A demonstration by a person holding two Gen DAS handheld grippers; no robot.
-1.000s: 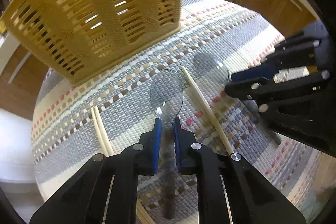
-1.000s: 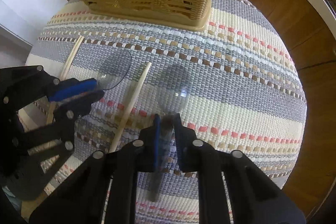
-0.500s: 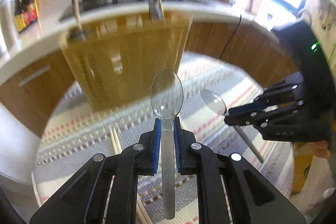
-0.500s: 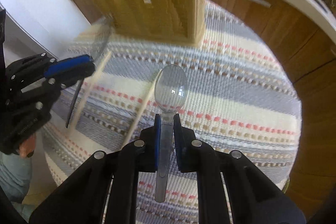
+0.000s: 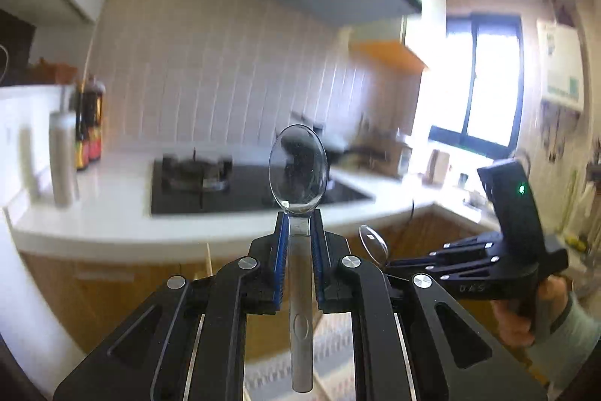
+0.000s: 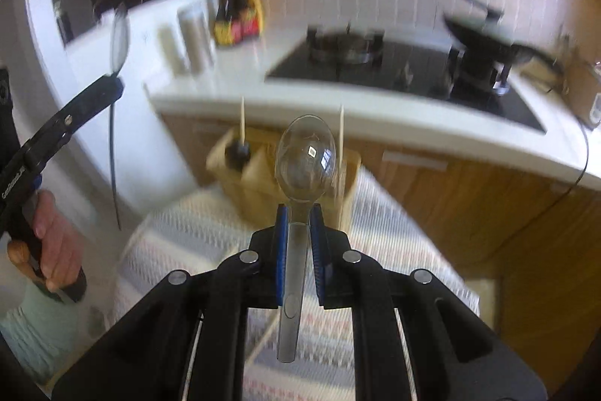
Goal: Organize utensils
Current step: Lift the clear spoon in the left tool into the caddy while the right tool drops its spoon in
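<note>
My left gripper is shut on a clear plastic spoon, bowl up, held high and tilted toward the kitchen wall. My right gripper is shut on a second clear spoon, raised above the striped woven mat. The yellow slotted utensil basket stands on the mat just beyond the right spoon, with chopsticks upright in it. The right gripper and its spoon show at the lower right of the left wrist view. The left gripper and its spoon show at the left of the right wrist view.
A white counter with a black gas hob runs behind. Sauce bottles and a steel cup stand on it, and a black pan sits on the hob. A loose chopstick lies on the mat.
Both grippers have lifted their spoons off the mat and tilted upward. The views swung from the mat and basket to the kitchen counter and wall.
</note>
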